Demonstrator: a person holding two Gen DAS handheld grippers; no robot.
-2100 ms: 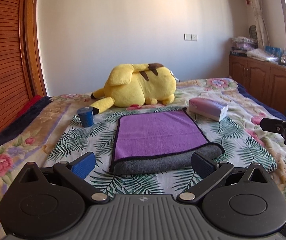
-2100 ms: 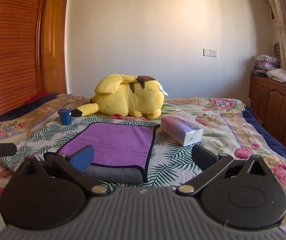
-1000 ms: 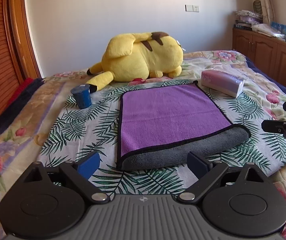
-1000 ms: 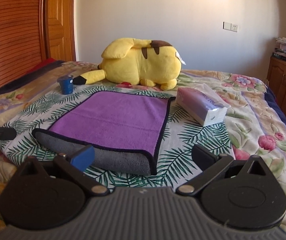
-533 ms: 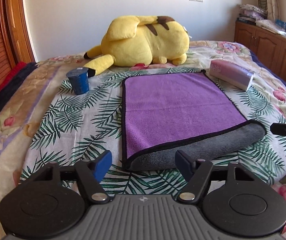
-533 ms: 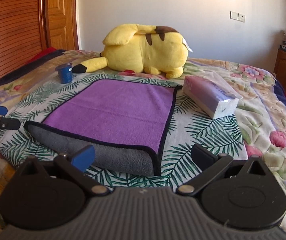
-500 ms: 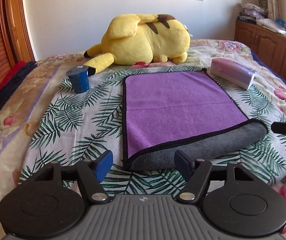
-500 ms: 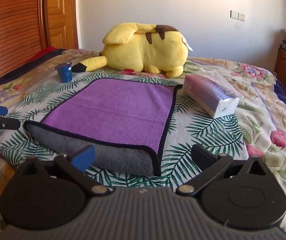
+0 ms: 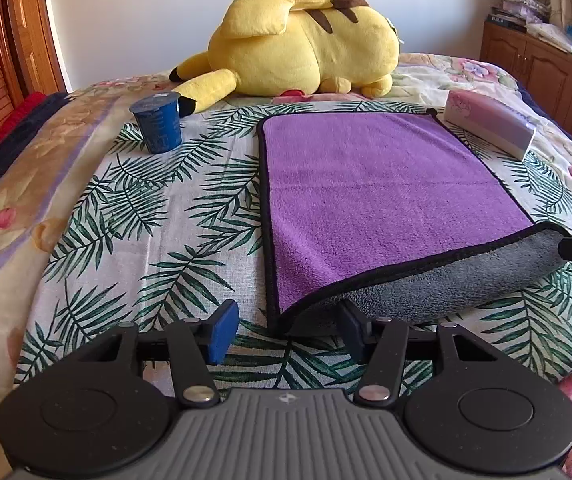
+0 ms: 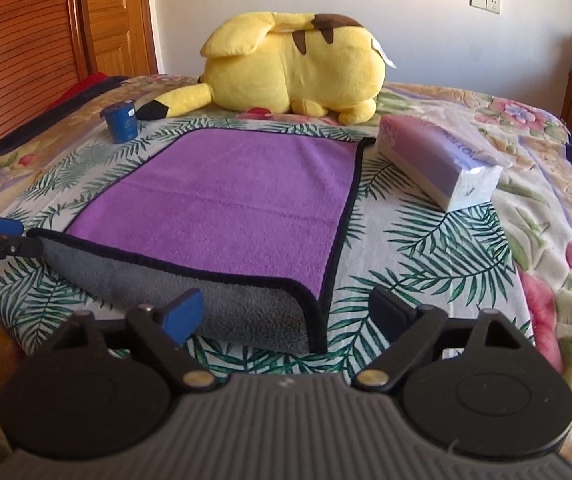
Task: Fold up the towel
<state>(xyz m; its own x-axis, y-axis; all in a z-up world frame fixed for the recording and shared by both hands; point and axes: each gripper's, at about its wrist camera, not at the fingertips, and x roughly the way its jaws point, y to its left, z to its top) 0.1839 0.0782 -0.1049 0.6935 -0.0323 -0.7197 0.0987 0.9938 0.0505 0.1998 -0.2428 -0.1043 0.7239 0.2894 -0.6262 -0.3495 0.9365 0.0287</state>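
A purple towel [image 9: 381,184] with a black hem and grey underside lies flat on the bed; its near edge is rolled over, grey side out. It also shows in the right wrist view [image 10: 238,200]. My left gripper [image 9: 286,332] is open, its jaws astride the towel's near left corner. My right gripper [image 10: 286,312] is open, its jaws astride the near right corner. Each gripper's tips show at the edge of the other's view.
A big yellow plush toy [image 9: 305,44] lies behind the towel. A blue cup [image 9: 157,122] stands at the far left. A tissue pack [image 10: 437,160] lies right of the towel. The bedspread [image 9: 134,216] has a leaf print. Wooden cabinets [image 9: 545,76] stand at the right.
Both grippers have moved forward and down to the towel's near corners. The left gripper's jaws have narrowed a little. The towel has not moved.
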